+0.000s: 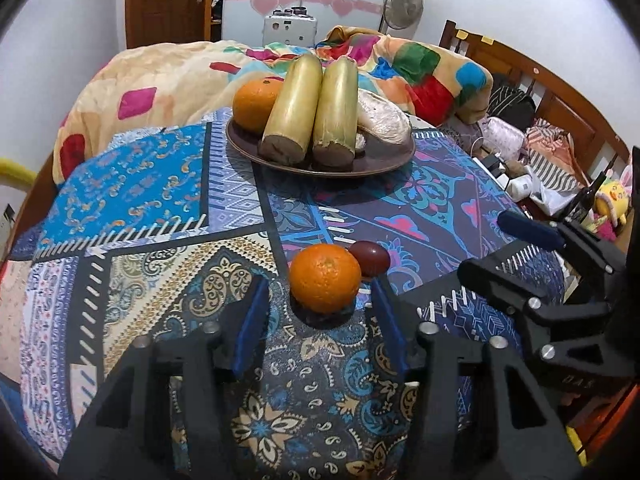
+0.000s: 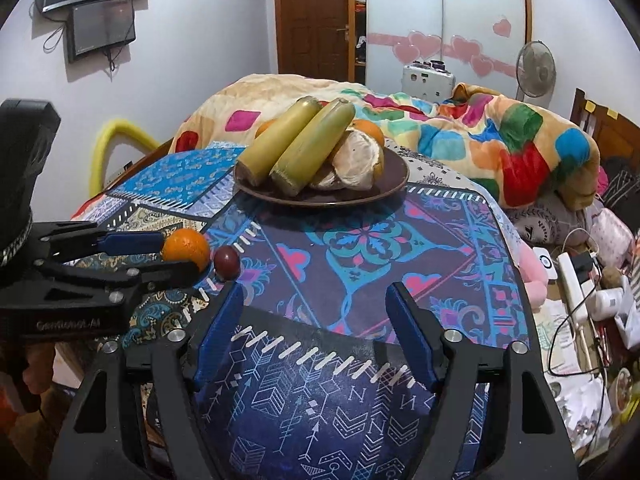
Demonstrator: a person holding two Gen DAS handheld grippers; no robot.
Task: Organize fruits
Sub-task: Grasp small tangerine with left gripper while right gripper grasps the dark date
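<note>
Left gripper [image 1: 320, 300] wide, fingers either side of orange [image 1: 325, 278] on cloth [image 1: 160, 280]; contact unclear. Dark plum [image 1: 369, 258] touches orange's far side. Right gripper [image 2: 316, 320] wide, holding nothing, over cloth. Plate [image 1: 384, 156] beyond, well apart, carries two yellow-green stalks [image 1: 292, 108], another orange [image 1: 254, 104], peeled citrus [image 1: 384, 120].

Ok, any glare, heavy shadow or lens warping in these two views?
Left wrist: the round orange fruit is sharp, with a soft shadow beneath; the corners are vignetted. Right wrist: the wooden door bows with fisheye warping; there is a dark shadow beside the brown plate.
</note>
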